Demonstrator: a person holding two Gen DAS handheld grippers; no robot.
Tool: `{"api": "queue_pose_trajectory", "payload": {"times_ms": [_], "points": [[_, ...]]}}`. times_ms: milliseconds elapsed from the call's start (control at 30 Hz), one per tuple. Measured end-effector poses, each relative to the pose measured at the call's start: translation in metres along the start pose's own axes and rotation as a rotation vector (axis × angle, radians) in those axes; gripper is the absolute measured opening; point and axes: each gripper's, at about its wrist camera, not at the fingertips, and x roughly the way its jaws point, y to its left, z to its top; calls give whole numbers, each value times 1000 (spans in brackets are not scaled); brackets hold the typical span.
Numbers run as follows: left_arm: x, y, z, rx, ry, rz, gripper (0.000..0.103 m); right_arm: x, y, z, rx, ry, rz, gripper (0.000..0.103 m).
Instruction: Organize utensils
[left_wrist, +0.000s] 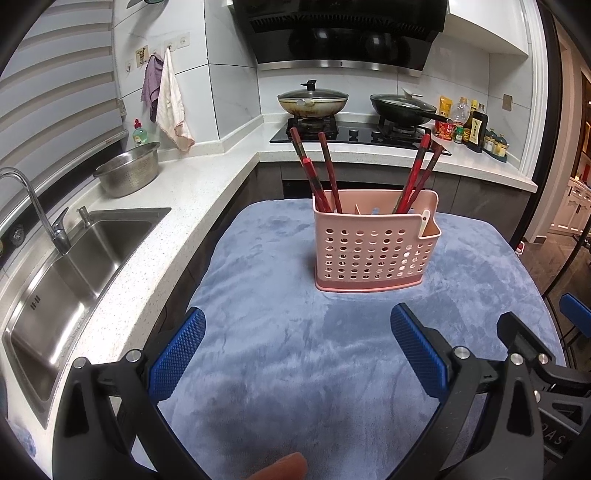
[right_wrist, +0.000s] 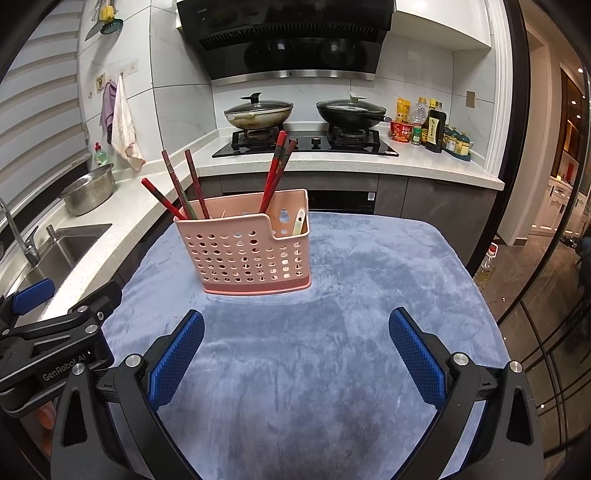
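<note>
Even indoor light, sharp, fisheye-warped edges

A blue plush cloth (left_wrist: 295, 354) covered the table. To the left, a stainless steel sink (left_wrist: 70, 273) sat in the white speckled countertop (left_wrist: 177, 192), with a chrome faucet (left_wrist: 33, 203) at its back edge. A perforated steel colander (left_wrist: 129, 168) stood on the counter beyond the sink, and a green dish soap bottle (left_wrist: 139, 133) stood just behind it. A purple rag (left_wrist: 151, 86) and a white towel (left_wrist: 171, 107) hung from wall hooks. On the black gas hob (right_wrist: 306, 142) sat a lidded wok (right_wrist: 258, 112) and a lidded black pan (right_wrist: 351, 110), under a black range hood (right_wrist: 288, 37). Condiment bottles (right_wrist: 424, 123) clustered to the right of the hob.
</note>
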Motion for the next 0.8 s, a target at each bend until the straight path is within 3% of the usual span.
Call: {"api": "queue_pose_trajectory", "payload": {"times_ms": [800], "points": [[1, 0, 0, 0, 5, 22, 96, 2, 2, -3, -3, 11, -1, 97]]}}
